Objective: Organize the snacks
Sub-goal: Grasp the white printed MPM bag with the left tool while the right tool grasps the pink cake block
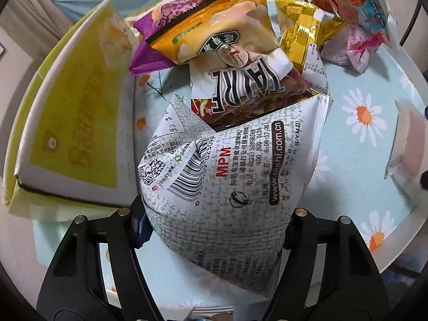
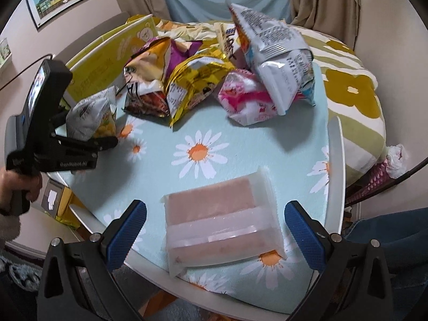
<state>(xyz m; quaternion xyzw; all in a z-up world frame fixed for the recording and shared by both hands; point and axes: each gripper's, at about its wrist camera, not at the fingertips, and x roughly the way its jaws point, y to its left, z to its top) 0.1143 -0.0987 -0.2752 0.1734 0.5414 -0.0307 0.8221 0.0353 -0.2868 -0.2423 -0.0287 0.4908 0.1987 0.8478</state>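
L gripper (image 1: 214, 227): jaws about half-spread and pinching the white grey-speckled snack bag (image 1: 227, 165). The bag fills the gap wall to wall; the blue pad (image 1: 141, 227) on one side presses into its lower corner, the other finger is tight on the opposite edge. The bag bulges up past the fingertips, barcode and print facing the cam. In the R wrist view the same gripper (image 2: 107, 139) shows from the side, fingers clamped on that bag (image 2: 89, 119), with a hand (image 2: 18, 187) on the grip.

Beyond the L jaws, just past the held bag: a brown-and-white chip bag (image 1: 240, 85) touching its top edge, then an orange-yellow packet (image 1: 208, 26) over a purple one (image 1: 149, 53). Further off to one side, gold foil packs (image 1: 299, 32) and a pink bag (image 1: 353, 50). A yellow box (image 1: 75, 112) lies beside the jaws on the other side.

R gripper (image 2: 215, 227): jaws spread wide, blue pads (image 2: 128, 230) clear on both sides and touching nothing. A clear-wrapped pinkish flat pack (image 2: 219, 222) lies on the daisy-print tablecloth (image 2: 160, 133) right between them, gap left each side. Can't tell if the fingertips touch the cloth.
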